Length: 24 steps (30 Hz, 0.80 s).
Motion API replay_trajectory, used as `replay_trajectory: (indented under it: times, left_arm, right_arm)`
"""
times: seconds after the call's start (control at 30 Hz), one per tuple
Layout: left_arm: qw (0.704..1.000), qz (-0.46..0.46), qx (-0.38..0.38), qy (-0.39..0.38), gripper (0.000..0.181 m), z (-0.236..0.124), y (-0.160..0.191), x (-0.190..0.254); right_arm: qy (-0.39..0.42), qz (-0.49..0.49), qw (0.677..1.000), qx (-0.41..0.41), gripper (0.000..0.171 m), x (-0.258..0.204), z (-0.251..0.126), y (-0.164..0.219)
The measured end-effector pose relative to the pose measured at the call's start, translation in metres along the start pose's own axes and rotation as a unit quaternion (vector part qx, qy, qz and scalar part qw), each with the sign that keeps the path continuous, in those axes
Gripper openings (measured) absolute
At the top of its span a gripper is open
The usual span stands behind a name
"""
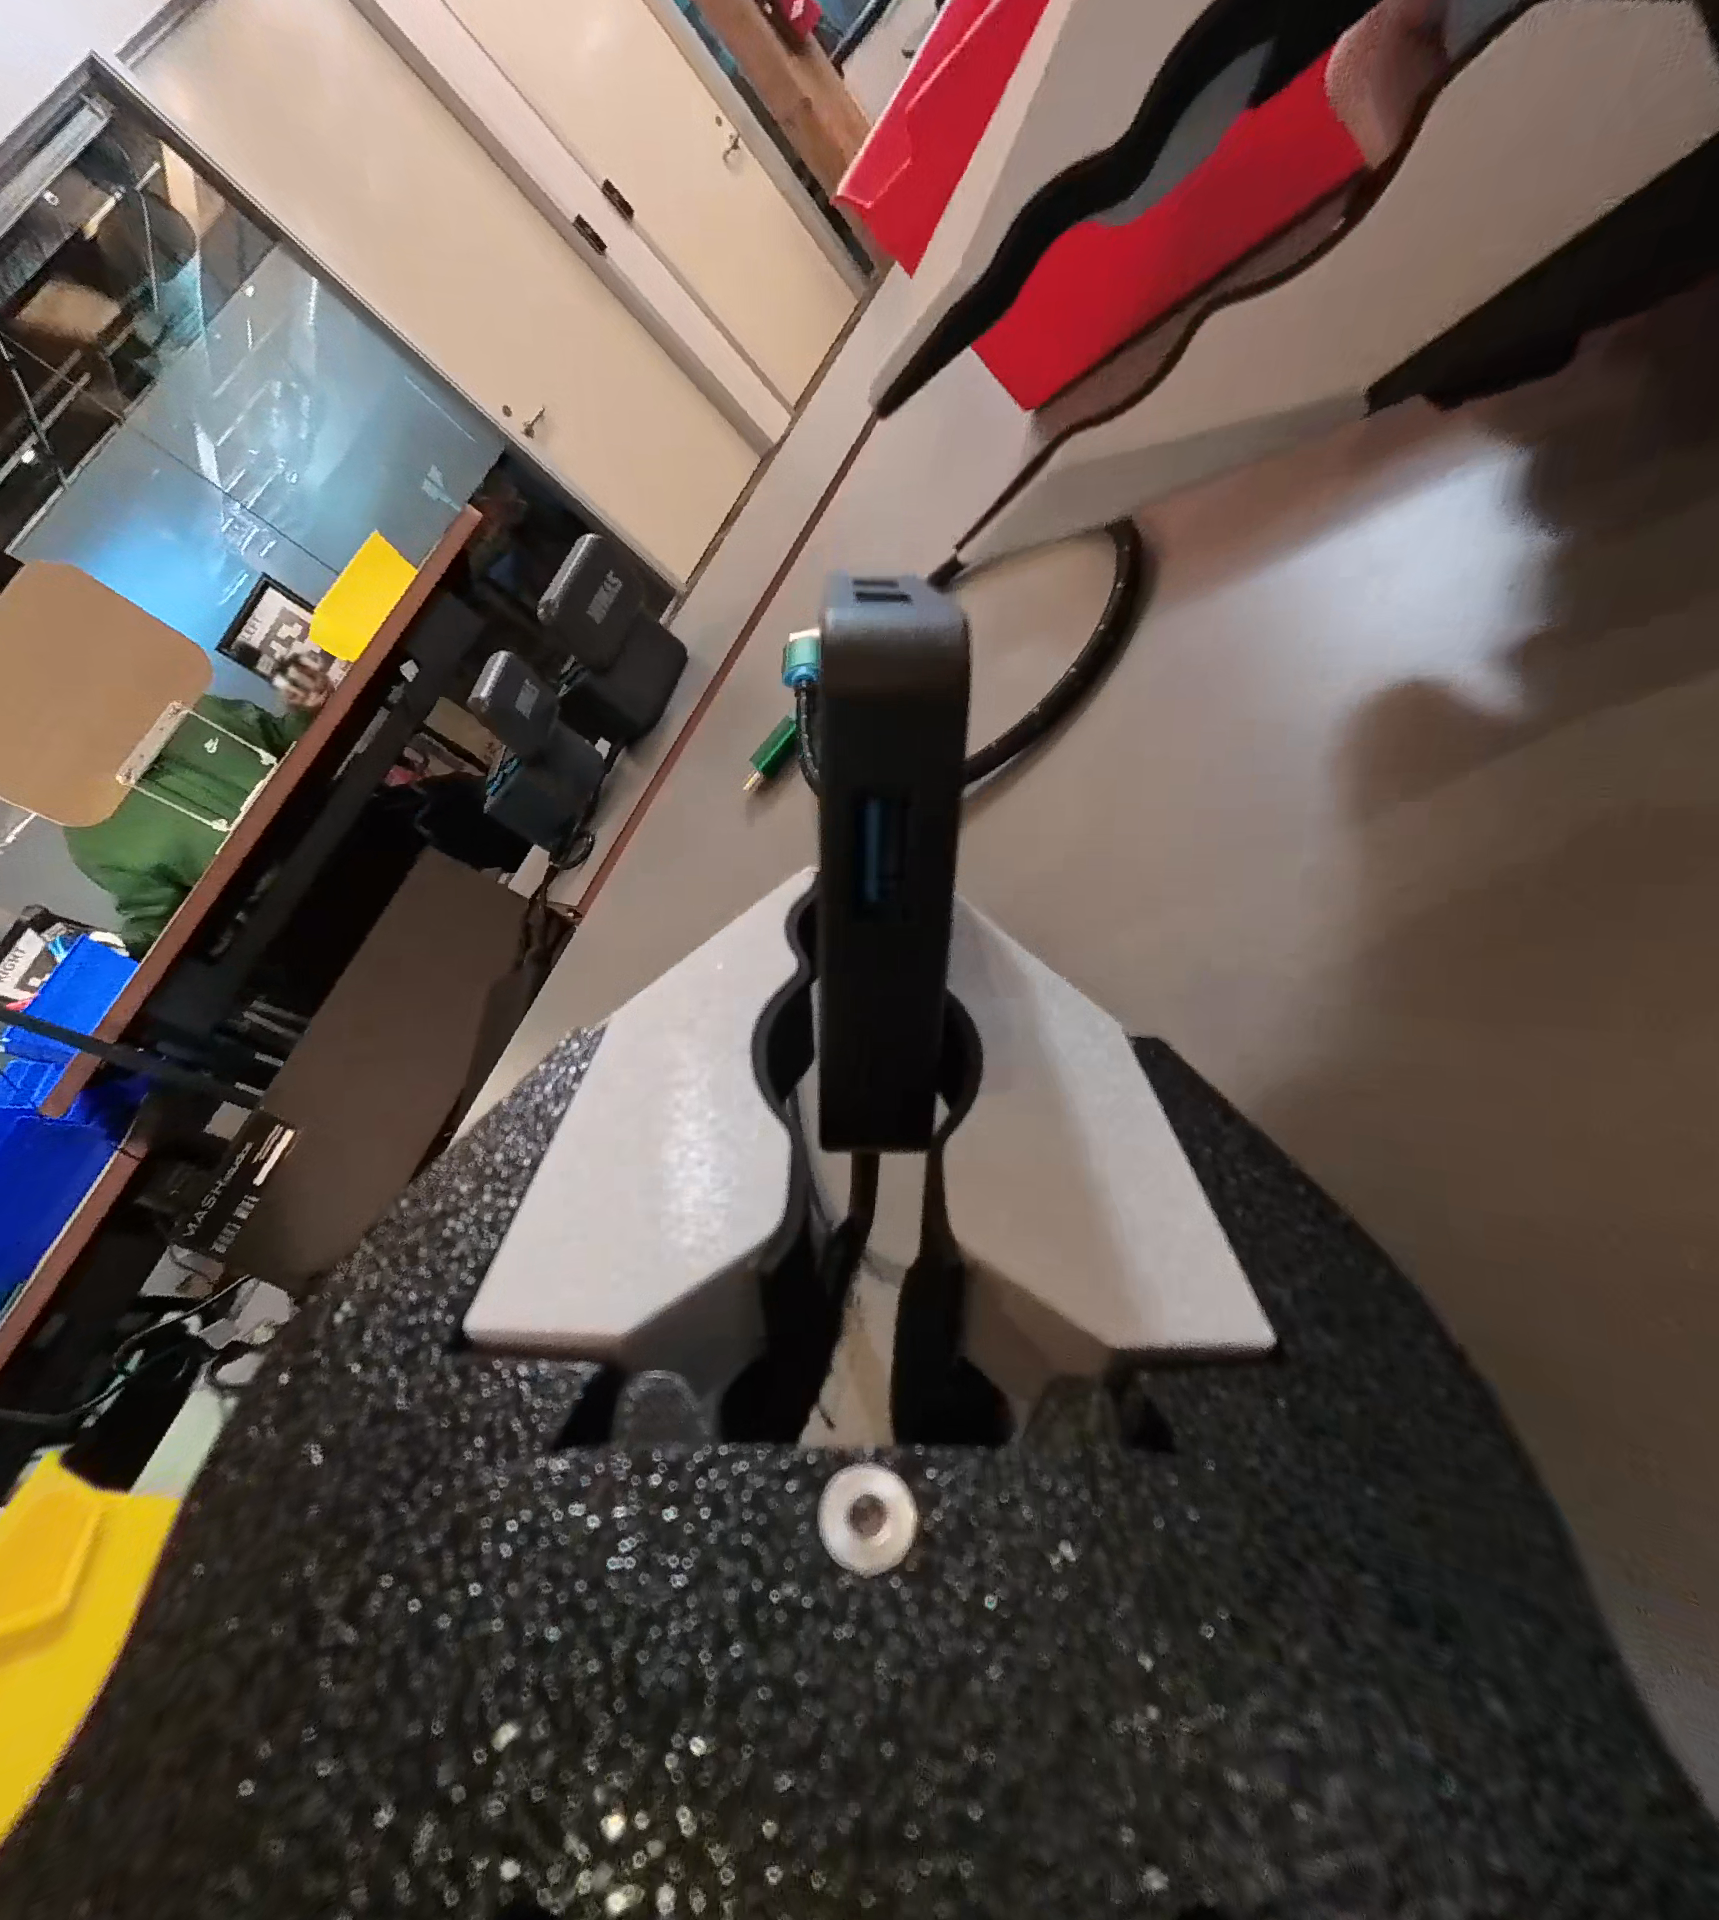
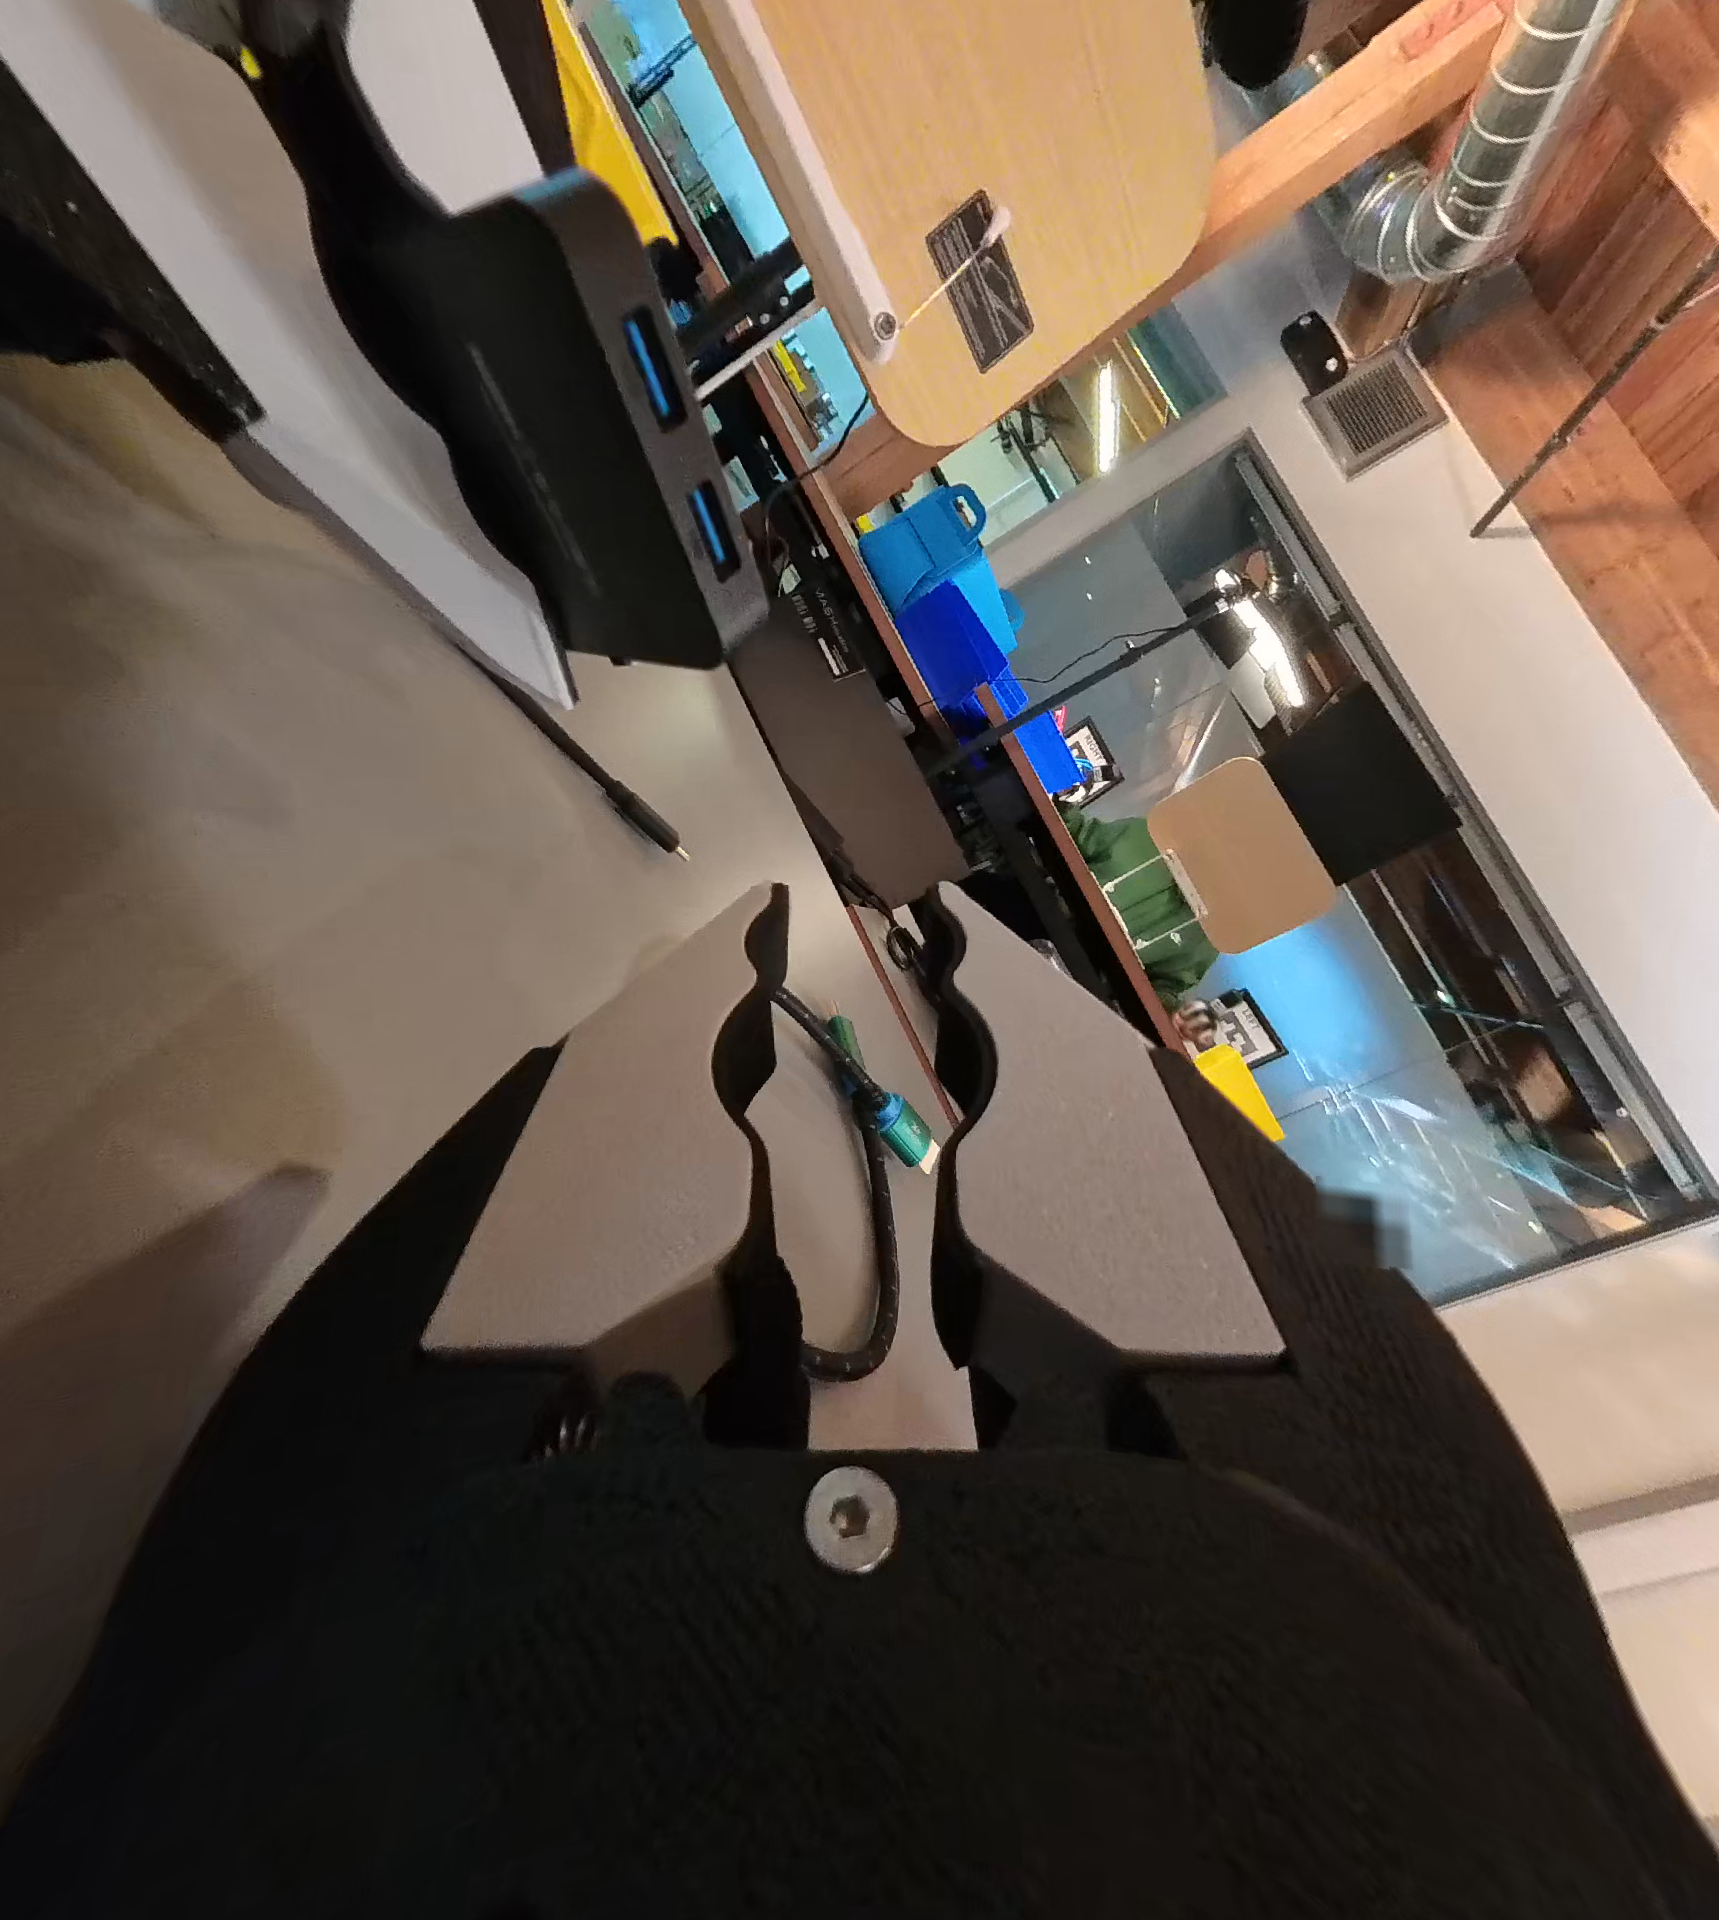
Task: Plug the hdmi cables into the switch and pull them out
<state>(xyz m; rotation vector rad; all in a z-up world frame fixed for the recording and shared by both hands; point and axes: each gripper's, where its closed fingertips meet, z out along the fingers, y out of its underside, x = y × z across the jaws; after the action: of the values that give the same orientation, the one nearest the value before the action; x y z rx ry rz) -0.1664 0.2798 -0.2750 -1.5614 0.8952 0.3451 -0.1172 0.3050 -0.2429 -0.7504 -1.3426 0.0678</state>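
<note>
Black switch clamped edge-up in left gripper, off the grey table — right gripper fingers apart, holding nothing, green-tipped cable on table between them.

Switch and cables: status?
Left gripper shut on switch, held off the table. Right gripper open, empty, above green cable lying unplugged. Nothing in the way.

I see a black switch with blue ports, green-tipped braided cable, grey table, my white-and-black speckled left gripper
</note>
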Motion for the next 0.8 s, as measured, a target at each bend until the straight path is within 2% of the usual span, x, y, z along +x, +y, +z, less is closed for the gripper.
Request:
replay_trajectory:
  times: [0.23,0.4,0.53,0.63,0.67,0.73,0.8]
  left_arm:
    - [0.991,0.059,-0.1,-0.069,0.012,0.002,0.026,-0.018]
    - [0.992,0.054,-0.086,-0.069,0.012,0.001,0.022,-0.018]
    - [0.999,-0.023,0.021,-0.029,0.012,-0.006,-0.007,-0.014]
    - [0.984,-0.095,0.142,0.042,0.011,-0.021,-0.039,-0.005]
    - [0.976,-0.12,0.172,0.063,0.011,-0.027,-0.047,-0.004]
    - [0.955,-0.165,0.22,0.107,0.011,-0.037,-0.061,-0.001]
    - [0.935,-0.199,0.249,0.154,0.011,-0.044,-0.069,0.005]
  right_arm:
    - [-0.007,0.004,1.0,-0.006,0.024,-0.002,0.001,0.003]
    - [-0.016,-0.001,1.0,-0.006,0.024,-0.006,0.002,0.002]
    - [-0.027,0.023,0.999,0.021,0.026,-0.008,-0.001,-0.007]
    - [-0.082,0.137,0.983,0.085,0.03,-0.01,-0.008,-0.029]
    - [-0.118,0.19,0.969,0.103,0.032,-0.011,-0.011,-0.038]
    - [-0.201,0.295,0.92,0.164,0.034,-0.01,-0.026,-0.065]
    - [-0.239,0.358,0.871,0.235,0.033,0.002,-0.044,-0.092]
